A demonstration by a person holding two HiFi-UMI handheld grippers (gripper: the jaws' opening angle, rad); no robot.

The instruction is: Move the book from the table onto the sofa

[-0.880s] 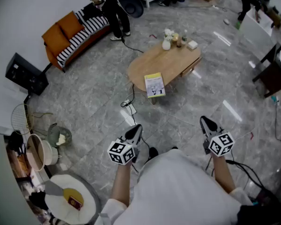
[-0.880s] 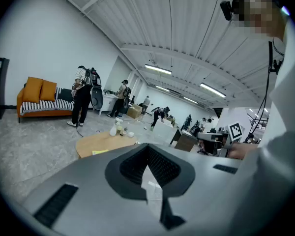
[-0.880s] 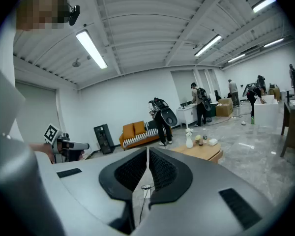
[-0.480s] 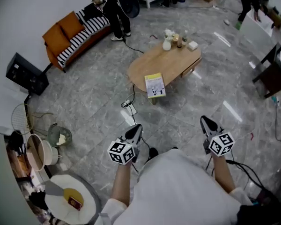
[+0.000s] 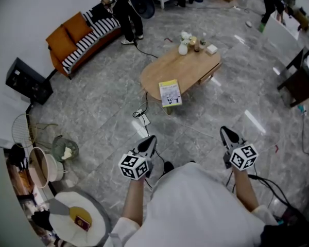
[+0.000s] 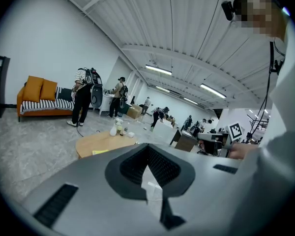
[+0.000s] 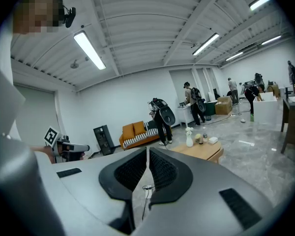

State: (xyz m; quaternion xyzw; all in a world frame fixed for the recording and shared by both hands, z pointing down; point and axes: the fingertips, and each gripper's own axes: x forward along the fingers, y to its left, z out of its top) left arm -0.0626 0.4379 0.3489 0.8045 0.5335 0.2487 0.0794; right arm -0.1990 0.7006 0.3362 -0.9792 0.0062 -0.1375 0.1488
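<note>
The book (image 5: 170, 93), yellow and white, lies at the near end of an oval wooden table (image 5: 157, 75), also a yellow sliver of book (image 6: 99, 152) in the left gripper view. The orange sofa (image 5: 77, 39) with a striped seat stands at the back left; it shows as sofa (image 6: 37, 100) and sofa (image 7: 137, 134) too. My left gripper (image 5: 150, 140) and right gripper (image 5: 224, 133) hang over the floor close to my body, well short of the table. Both are shut with nothing between the jaws.
A vase, bottles and a small box (image 5: 212, 49) stand at the table's far end. A person (image 5: 127, 12) with a backpack stands by the sofa's right end. A power strip and cable (image 5: 140, 116) lie on the floor before the table. A black speaker (image 5: 28, 81) stands at the left.
</note>
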